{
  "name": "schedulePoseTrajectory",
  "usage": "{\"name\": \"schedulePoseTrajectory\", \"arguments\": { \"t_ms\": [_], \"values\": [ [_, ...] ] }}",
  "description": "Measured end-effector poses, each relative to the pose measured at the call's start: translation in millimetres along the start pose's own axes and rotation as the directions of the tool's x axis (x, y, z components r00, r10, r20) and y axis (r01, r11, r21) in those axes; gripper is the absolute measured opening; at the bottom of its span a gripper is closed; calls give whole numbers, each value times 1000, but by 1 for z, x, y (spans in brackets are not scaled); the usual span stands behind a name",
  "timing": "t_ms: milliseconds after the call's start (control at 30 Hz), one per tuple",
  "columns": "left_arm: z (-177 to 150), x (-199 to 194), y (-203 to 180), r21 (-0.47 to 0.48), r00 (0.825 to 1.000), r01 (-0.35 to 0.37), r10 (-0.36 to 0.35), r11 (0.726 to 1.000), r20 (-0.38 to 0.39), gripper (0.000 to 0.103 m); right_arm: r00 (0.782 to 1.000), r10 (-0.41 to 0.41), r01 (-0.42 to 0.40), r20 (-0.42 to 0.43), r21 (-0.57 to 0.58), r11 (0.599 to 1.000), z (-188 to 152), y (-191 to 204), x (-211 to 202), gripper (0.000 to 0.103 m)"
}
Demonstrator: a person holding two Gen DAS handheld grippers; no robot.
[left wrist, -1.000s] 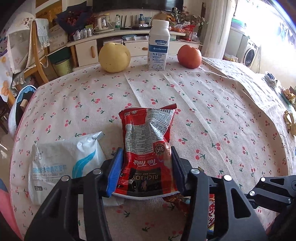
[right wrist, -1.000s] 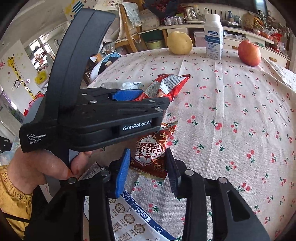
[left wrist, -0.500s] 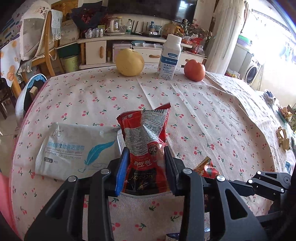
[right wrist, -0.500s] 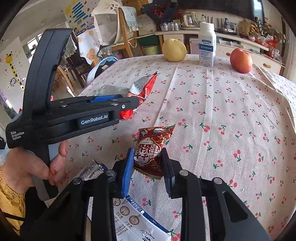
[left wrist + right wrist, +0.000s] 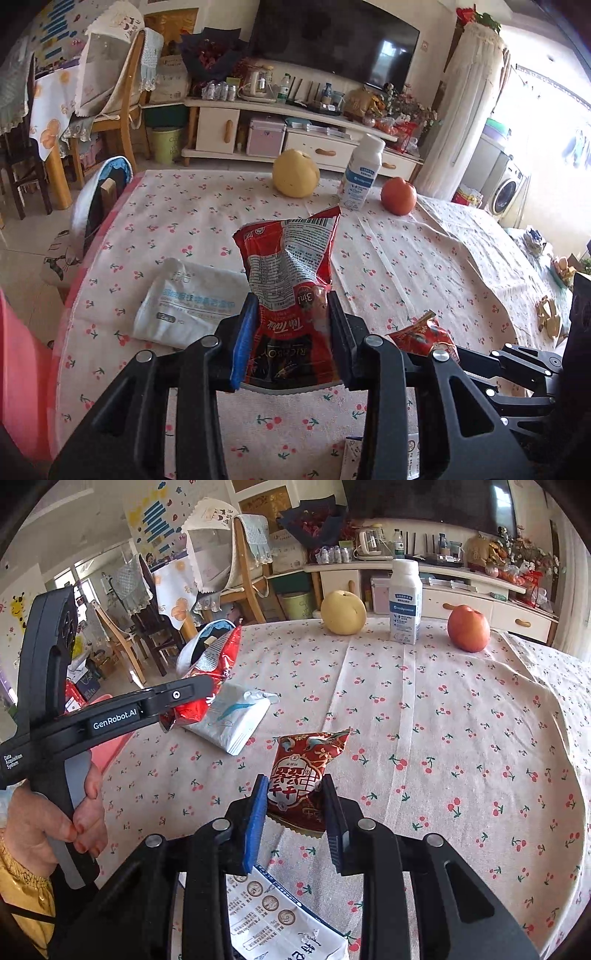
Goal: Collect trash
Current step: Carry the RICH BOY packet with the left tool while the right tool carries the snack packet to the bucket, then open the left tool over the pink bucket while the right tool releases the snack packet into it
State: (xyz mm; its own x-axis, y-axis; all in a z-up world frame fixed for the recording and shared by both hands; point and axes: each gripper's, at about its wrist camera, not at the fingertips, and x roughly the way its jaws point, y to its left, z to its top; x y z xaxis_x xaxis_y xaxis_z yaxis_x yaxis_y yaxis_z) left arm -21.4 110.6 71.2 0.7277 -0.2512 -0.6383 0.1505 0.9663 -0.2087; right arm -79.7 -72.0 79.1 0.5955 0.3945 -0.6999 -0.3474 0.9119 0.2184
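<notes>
My left gripper is shut on a red and silver snack bag and holds it upright above the cherry-print tablecloth; the bag also shows in the right wrist view. My right gripper is shut on a smaller dark red snack packet, lifted off the cloth; the packet also shows in the left wrist view. A white wipes pack lies flat on the cloth to the left, also in the right wrist view.
At the table's far side stand a yellow pear, a white bottle and a red apple. A printed white and blue wrapper lies under my right gripper. Chairs stand left of the table.
Both grippers have risen and pulled back from the table. The red snack bag and the dark red packet have lifted with them.
</notes>
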Motion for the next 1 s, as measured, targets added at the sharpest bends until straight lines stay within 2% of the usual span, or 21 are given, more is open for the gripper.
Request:
{"name": "schedulePoseTrajectory", "arguments": {
  "t_ms": [233,333,433,600,833,900,1000],
  "values": [
    [7,-39,47,-134,993,-70,82,989,85,39,999,34,-32,37,-46,998,17,35,-7,31],
    [8,-56,73,-214,984,-117,142,970,110,39,997,65,-62,37,-68,996,25,56,-4,31],
    [8,-74,103,-313,969,-159,210,936,134,39,993,111,-107,30,-97,989,34,83,2,31],
    [2,-104,153,-474,932,-218,326,853,159,39,980,201,-198,1,-177,964,51,146,20,31],
    [-16,-146,232,-657,868,-303,484,691,109,39,942,327,-335,-77,-281,899,70,247,59,31],
    [-25,-154,255,-703,861,-309,502,640,79,39,930,352,-366,-102,-290,884,72,271,73,31],
    [-35,-159,284,-761,870,-289,490,581,44,39,912,385,-410,-139,-295,863,71,304,92,31]
  ]
}}
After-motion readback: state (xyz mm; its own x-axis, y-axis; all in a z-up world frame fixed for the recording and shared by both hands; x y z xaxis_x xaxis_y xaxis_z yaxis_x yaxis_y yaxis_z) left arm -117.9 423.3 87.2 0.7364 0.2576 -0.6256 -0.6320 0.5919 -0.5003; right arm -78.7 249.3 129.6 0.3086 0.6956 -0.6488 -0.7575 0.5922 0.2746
